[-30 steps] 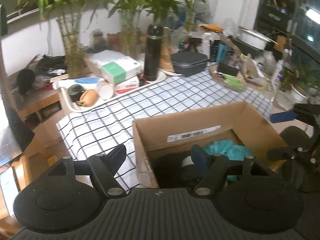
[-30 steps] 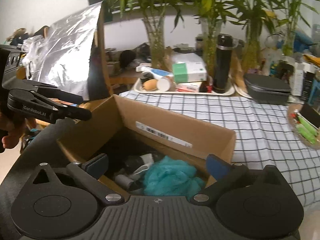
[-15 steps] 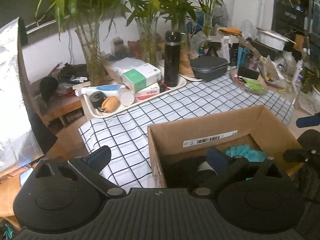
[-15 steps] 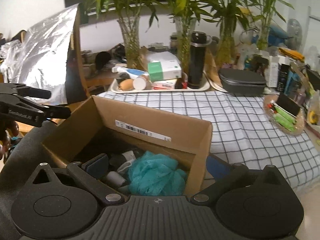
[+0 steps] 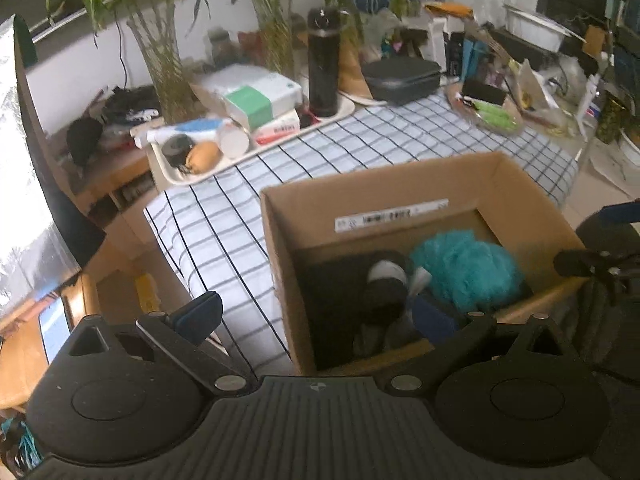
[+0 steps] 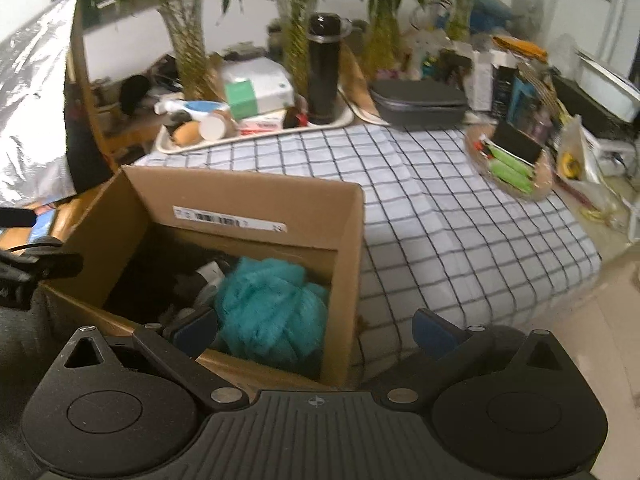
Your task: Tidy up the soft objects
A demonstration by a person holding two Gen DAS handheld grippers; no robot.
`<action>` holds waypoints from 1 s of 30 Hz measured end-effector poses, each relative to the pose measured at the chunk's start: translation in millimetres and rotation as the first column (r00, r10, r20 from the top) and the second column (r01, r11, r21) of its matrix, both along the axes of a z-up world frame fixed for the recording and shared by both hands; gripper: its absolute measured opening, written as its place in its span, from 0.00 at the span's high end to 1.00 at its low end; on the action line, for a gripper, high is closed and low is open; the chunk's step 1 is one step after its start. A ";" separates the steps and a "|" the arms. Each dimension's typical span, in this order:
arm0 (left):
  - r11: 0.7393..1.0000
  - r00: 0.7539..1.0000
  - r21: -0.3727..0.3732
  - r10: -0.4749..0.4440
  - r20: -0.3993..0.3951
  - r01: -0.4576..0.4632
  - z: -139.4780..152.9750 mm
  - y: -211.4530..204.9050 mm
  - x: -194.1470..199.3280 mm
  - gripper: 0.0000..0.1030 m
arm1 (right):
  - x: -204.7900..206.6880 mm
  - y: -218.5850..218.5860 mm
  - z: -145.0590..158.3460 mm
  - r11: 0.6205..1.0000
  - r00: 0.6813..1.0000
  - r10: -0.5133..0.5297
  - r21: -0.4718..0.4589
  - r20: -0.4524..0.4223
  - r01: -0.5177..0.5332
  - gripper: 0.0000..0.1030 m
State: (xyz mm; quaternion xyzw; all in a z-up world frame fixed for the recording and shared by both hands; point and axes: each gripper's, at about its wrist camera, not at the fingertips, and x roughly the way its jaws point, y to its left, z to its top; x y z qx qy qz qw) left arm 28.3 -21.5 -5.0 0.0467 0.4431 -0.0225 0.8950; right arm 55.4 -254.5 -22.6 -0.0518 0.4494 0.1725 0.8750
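You're looking at a black flask (image 5: pixel 323 76) standing on a cream tray (image 5: pixel 168 170), with a checked tablecloth (image 6: pixel 460 216) lying below.

Matt brown cardboard box (image 5: pixel 516 184); fluffy teal puff (image 5: pixel 466 268) inside; smooth checked cloth (image 5: pixel 224 232) at ten o'clock; crinkled shiny foil (image 6: pixel 32 112).

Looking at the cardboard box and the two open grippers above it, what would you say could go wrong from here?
The cardboard box sits near the checked cloth's near edge, so a nudge might tip it off. The left gripper straddles the box's wall and could catch it when lowered. The right gripper might snag the teal puff.
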 end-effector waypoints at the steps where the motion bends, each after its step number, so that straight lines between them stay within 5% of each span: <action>1: 1.000 1.000 0.005 0.004 -0.009 -0.004 0.2 -1.3 -1.1 0.00 | -0.7 -0.4 0.6 1.000 1.000 -0.009 -0.011 -0.007 0.009 0.00; 12: 0.999 0.988 -0.030 0.036 -0.147 -0.040 -6.4 -1.2 -1.5 0.00 | -6.8 3.8 3.1 0.996 0.998 -0.032 -0.080 -0.062 0.027 0.00; 30: 0.996 0.980 -0.009 0.081 -0.184 -0.084 -9.9 1.7 -2.0 0.00 | -8.8 11.3 -2.2 0.990 0.994 -0.037 -0.142 -0.106 0.022 0.00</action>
